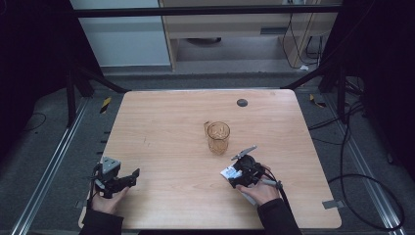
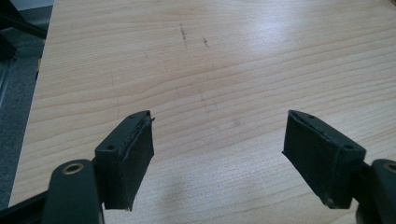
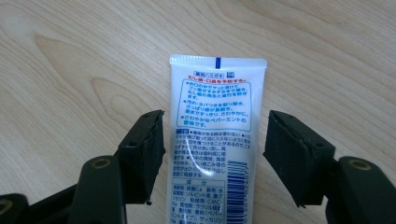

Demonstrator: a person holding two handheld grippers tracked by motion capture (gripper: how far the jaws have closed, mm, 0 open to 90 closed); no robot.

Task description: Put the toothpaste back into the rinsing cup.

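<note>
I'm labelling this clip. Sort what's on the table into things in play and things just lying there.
In play:
- white tube, lying between the right gripper's open fingers
- amber glass mug, nearest to it; likely involved

Lying about:
- dark round cap set in the table
- left gripper, open over bare wood

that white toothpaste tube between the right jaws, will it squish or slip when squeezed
The white plastic toothpaste tube lies flat on the wooden table between the open jaws of the right hand-held gripper. Its soft, flat, crimped body will probably dent rather than resist. The glossy highlight suggests it may slip. It looks unlikely to roll.
</note>
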